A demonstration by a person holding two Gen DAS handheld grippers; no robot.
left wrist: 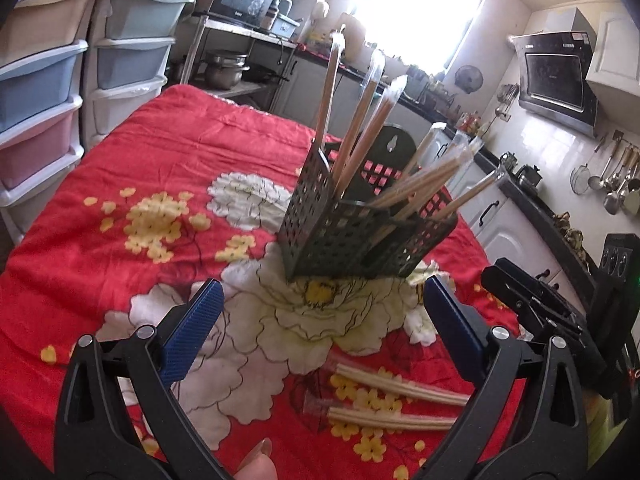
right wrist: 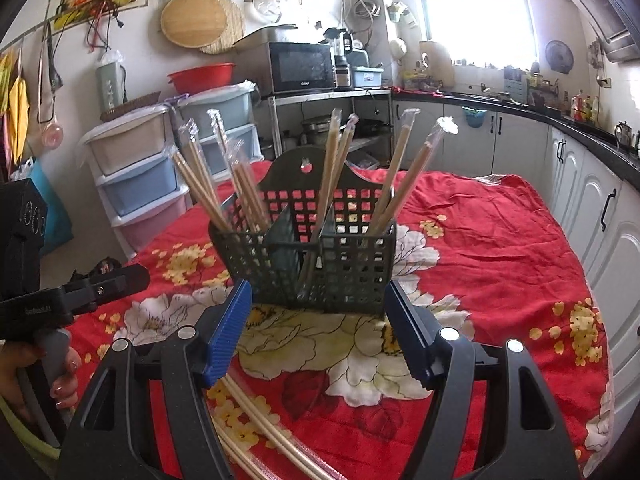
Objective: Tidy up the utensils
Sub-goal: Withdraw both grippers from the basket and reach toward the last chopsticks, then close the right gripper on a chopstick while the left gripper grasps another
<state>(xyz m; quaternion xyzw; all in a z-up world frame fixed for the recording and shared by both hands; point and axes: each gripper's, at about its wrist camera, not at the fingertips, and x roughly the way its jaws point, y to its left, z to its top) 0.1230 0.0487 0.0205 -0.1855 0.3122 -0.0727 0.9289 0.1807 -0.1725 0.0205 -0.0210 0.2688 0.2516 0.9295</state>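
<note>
Left wrist view. The left gripper (left wrist: 320, 332) stands with its blue pads (left wrist: 192, 332) spread wide and nothing between them. The black basket (left wrist: 360, 232) stands on the red flowered cloth (left wrist: 180, 152), at 12 o'clock from the gripper and apart from it. It leans toward 1 o'clock in this view. Wrapped chopsticks (left wrist: 360, 124) stand in its compartments; one group points to 12 o'clock, another fans out toward 2 o'clock. Two wrapped pairs of chopsticks on the cloth (left wrist: 400, 390) lie flat at 5 o'clock from the gripper's middle, close to the right pad, touching neither pad. The right gripper's black body (left wrist: 536, 300) shows at 3 o'clock.

Right wrist view. The right gripper (right wrist: 320, 332) has its blue pads (right wrist: 228, 332) well apart, and nothing is clamped between them. The basket (right wrist: 304, 260) stands upright on the cloth (right wrist: 500, 260) at 12 o'clock, just beyond the fingertips; whether they touch it cannot be told. Dividers split it into compartments. The left compartment holds several wrapped chopsticks (right wrist: 200, 184) leaning to 11 o'clock; the middle and right compartments hold others (right wrist: 400, 168) leaning to 1 o'clock. Loose chopsticks (right wrist: 256, 432) lie on the cloth at 7 o'clock, beneath the left pad. The left gripper's body (right wrist: 80, 296) shows at 9 o'clock, with a person's hand (right wrist: 60, 372) around its handle.
</note>
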